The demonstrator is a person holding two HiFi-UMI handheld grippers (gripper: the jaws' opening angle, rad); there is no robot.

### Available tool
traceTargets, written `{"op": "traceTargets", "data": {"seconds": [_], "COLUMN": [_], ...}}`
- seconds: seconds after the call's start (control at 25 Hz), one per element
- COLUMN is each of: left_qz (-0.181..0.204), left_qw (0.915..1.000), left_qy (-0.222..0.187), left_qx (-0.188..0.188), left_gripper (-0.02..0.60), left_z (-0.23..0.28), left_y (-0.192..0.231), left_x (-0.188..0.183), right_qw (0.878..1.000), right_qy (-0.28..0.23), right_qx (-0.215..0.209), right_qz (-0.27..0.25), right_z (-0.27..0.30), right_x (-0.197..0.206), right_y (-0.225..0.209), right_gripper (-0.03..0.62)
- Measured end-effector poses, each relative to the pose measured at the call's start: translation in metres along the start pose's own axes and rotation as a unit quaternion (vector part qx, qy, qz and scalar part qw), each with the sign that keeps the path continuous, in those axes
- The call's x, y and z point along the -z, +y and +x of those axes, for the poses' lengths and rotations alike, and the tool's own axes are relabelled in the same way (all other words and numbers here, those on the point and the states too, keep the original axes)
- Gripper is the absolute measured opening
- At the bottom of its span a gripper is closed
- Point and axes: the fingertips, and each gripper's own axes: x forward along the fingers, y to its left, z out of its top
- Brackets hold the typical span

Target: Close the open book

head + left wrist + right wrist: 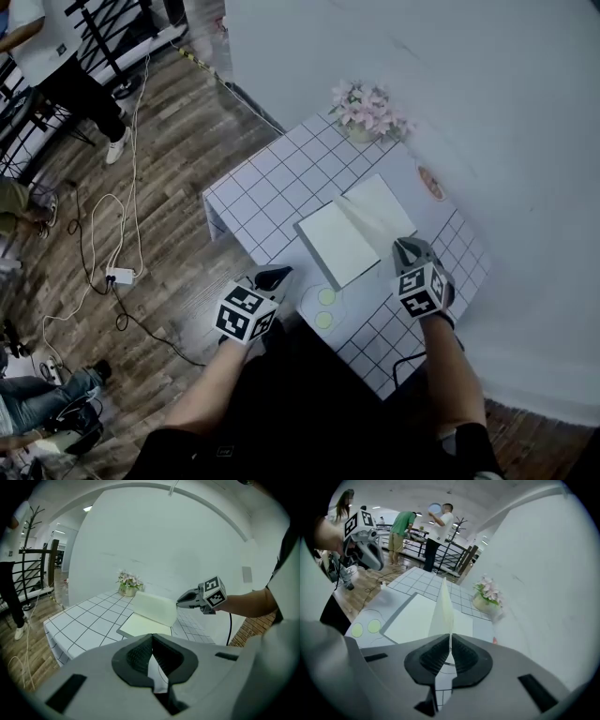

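An open book [337, 246] with pale blank pages lies on the white checked table [272, 178]. Its right-hand leaf [377, 212] stands lifted, nearly upright. My right gripper [405, 246] is shut on that leaf's outer edge; in the right gripper view the leaf [444, 605] rises edge-on from between the jaws of the right gripper [450, 641]. In the left gripper view the same leaf [154, 607] leans over the flat page [143, 625], the right gripper [183, 602] at its edge. My left gripper [274, 277] hovers shut and empty off the table's near-left edge.
A pot of pink flowers [367, 108] stands at the table's far corner against the white wall. Two yellow-green dots [325, 307] and an orange sticker [431, 183] mark the cloth. Cables and a power strip [120, 276] lie on the wooden floor; people [438, 531] stand beyond.
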Motion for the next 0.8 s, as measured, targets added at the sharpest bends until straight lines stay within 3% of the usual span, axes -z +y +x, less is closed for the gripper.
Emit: {"op": "traceTargets", "data": {"seconds": [0.32, 0.52, 0.64, 0.72, 0.8], "left_qz": [0.01, 0.013, 0.013, 0.011, 0.01], "left_qw": [0.9995, 0.9991, 0.9989, 0.9988, 0.9987], "left_qy": [0.028, 0.039, 0.043, 0.045, 0.046], "left_qx": [0.008, 0.012, 0.015, 0.017, 0.019], "left_gripper": [0.009, 0.008, 0.009, 0.009, 0.009], "left_z": [0.02, 0.031, 0.036, 0.038, 0.04], "left_y": [-0.008, -0.012, -0.014, -0.015, -0.017], "left_x": [0.001, -0.001, 0.0, 0.001, 0.003], "right_qw": [0.996, 0.992, 0.989, 0.99, 0.996], "right_qy": [0.011, -0.01, 0.0, 0.0, -0.013], "right_qx": [0.039, 0.115, 0.14, 0.138, 0.09], "right_qz": [0.074, 0.05, 0.049, 0.031, 0.013], "right_z": [0.017, 0.013, 0.009, 0.007, 0.01], "right_x": [0.043, 0.047, 0.061, 0.061, 0.052], "right_y": [-0.052, -0.059, -0.056, -0.048, -0.02], "right_gripper": [0.041, 0.115, 0.138, 0.152, 0.152]}}
